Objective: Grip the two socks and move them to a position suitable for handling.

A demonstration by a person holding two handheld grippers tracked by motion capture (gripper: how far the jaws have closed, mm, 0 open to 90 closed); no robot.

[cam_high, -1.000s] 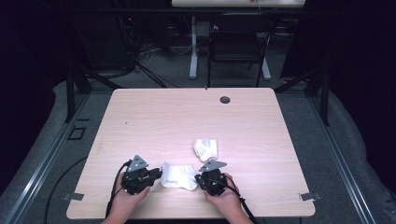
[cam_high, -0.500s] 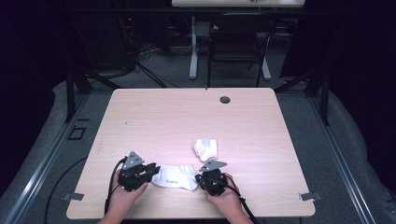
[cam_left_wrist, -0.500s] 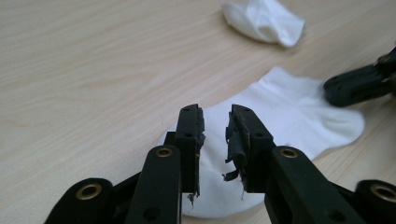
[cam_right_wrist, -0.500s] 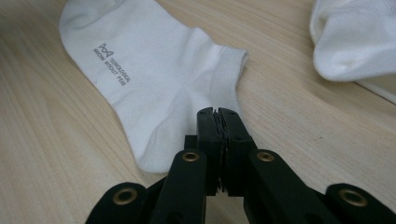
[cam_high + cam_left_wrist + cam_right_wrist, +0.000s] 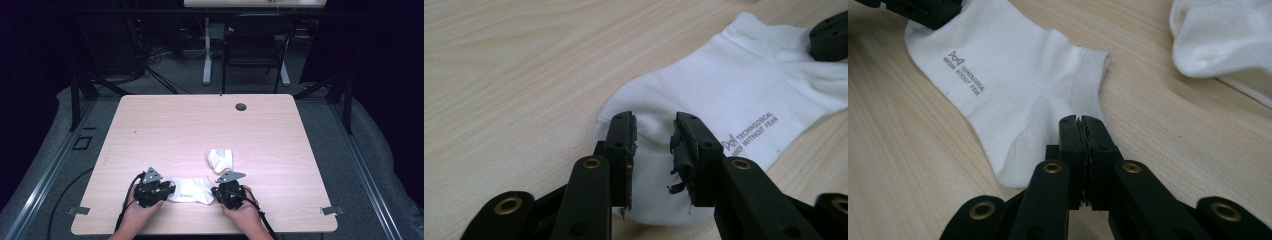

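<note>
Near the front edge of the table (image 5: 165, 125), midway along it, the flat sock (image 5: 191, 190) lay spread between the two hand-held tools, its printed lettering facing up. At its cuff end the right gripper (image 5: 1082, 124) had its jaws pressed together on a pinch of the fabric, holding that end down or ready to lift it. At the toe end the left gripper (image 5: 653, 135) stood with its jaws spread, one to each side of the toe, the cloth lying between them but not yet caught. The step in hand looked like taking hold of both ends, so as to straighten or fold the sock; the next move seemed to call for the left jaws to close on the toe without bunching it, then for both hands to lift or draw together evenly.

Just behind the right gripper, toward the middle of the table, the second sock (image 5: 220, 159) lay crumpled, near enough to be brushed if that hand swung back. Leftward and toward the far edge the tabletop was bare, apart from a dark grommet (image 5: 241, 106) close to that edge, so open room lay that way
</note>
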